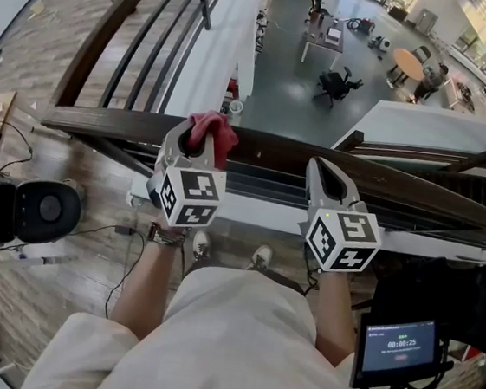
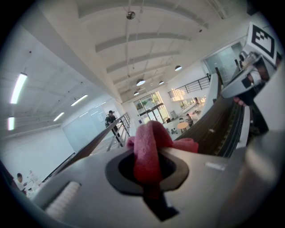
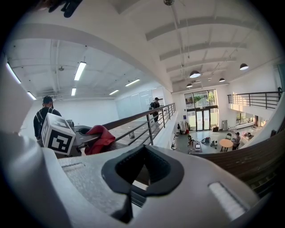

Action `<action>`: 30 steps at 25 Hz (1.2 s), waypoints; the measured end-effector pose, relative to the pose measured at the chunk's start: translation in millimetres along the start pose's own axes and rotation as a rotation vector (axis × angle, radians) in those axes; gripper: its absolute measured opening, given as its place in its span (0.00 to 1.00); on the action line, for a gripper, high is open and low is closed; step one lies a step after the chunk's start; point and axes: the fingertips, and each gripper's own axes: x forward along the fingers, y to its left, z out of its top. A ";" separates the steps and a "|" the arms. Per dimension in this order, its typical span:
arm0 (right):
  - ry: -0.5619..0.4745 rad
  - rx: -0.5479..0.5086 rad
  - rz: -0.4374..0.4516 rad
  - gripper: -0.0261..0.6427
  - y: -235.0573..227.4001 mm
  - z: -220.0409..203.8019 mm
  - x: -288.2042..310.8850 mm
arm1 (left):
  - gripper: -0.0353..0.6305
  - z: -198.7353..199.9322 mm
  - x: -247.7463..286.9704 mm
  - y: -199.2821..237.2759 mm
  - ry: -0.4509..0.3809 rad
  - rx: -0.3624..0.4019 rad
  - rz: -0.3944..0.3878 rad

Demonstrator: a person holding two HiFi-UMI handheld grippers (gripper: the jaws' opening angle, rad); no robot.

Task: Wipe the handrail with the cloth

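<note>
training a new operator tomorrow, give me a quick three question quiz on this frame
1. True or false: the left gripper is clamped on the red cloth.
2. The right gripper has its jaws: A) shut on the cloth, B) shut with nothing between them, C) wide apart.
3. Fill in: in the head view, both grippers point at the dark wooden ____.

Key: 1 true; 2 B; 3 handrail.
</note>
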 end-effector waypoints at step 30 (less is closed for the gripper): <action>0.051 -0.026 0.042 0.04 37.4 3.0 23.5 | 0.09 15.2 -7.4 -24.4 -0.066 0.147 -0.045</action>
